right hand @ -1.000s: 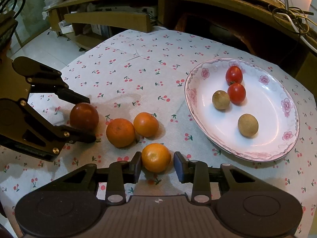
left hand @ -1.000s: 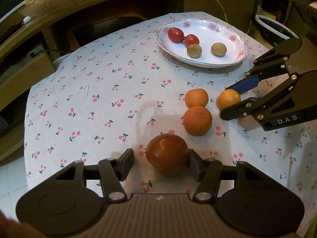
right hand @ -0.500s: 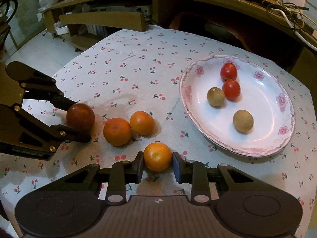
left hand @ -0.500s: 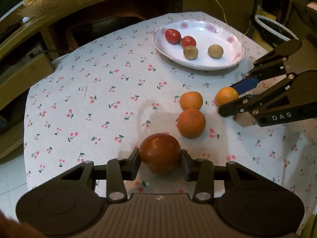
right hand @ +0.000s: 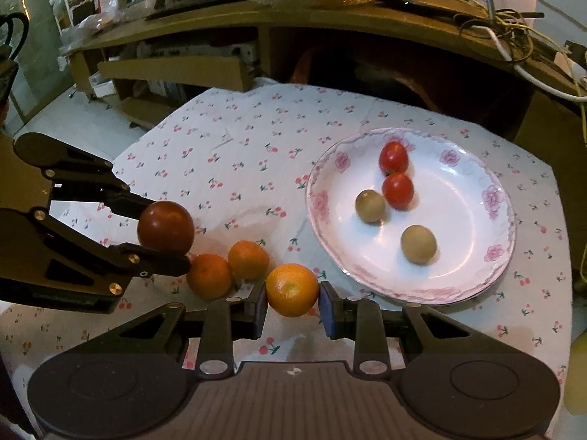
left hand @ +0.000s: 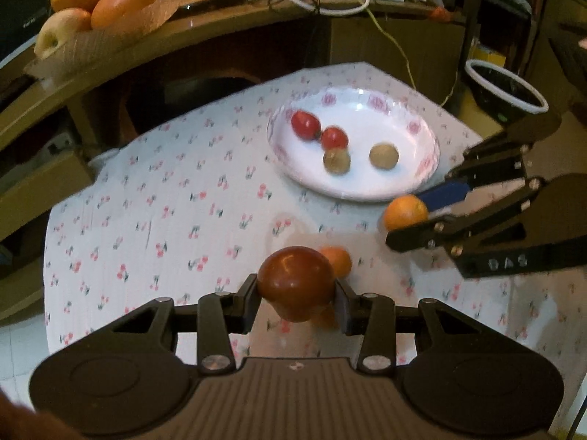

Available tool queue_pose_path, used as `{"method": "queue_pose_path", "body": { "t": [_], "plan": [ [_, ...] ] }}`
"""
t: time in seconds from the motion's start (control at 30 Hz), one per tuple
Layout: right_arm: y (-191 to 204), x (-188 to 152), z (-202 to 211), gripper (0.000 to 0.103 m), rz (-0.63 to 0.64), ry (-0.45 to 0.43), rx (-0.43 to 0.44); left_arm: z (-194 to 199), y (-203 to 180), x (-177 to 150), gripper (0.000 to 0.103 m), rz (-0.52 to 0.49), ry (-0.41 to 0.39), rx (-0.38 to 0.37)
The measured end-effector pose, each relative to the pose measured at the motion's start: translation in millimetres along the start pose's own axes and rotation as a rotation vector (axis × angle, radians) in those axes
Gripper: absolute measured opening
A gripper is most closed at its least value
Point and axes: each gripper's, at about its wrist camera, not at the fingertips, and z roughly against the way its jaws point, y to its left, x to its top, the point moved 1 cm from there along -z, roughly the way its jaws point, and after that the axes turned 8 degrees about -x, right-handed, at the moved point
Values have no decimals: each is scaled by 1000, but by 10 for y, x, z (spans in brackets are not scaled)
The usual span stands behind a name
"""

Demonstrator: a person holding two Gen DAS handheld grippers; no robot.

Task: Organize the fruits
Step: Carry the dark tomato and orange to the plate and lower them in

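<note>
Both fruits have risen off the desk (right hand: 256, 168): left gripper (left hand: 296, 299) clamped on the tomato (left hand: 296, 282), right gripper (right hand: 292, 302) clamped on the orange (right hand: 292, 289), likely bound for the plate (right hand: 488, 256).

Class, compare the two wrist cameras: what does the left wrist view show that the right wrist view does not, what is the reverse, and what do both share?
Only the left wrist view shows the dark white-rimmed bowl beyond the table and the pale apple on the shelf.

Only the right wrist view shows both loose oranges whole; in the left they are mostly hidden.

Both show the plate with four small fruits, the left claw gripping the dark red tomato, and the right claw gripping an orange.
</note>
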Motion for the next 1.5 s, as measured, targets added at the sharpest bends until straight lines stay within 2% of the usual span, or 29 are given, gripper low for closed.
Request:
{"method": "queue_pose_path", "body": {
  "t": [0.47,1.0,1.5],
  "plan": [
    [-414,75,31,30,-113,-24,-101,-288,-263,570,46,-14,-58,-6],
    [-586,83,-182,31,-161,11,-144,-603,-193,670,46,28,-33,11],
    [-622,133,-318,31,-164,7,-159,-723,-162,786,47,-13,-51,72]
  ]
}}
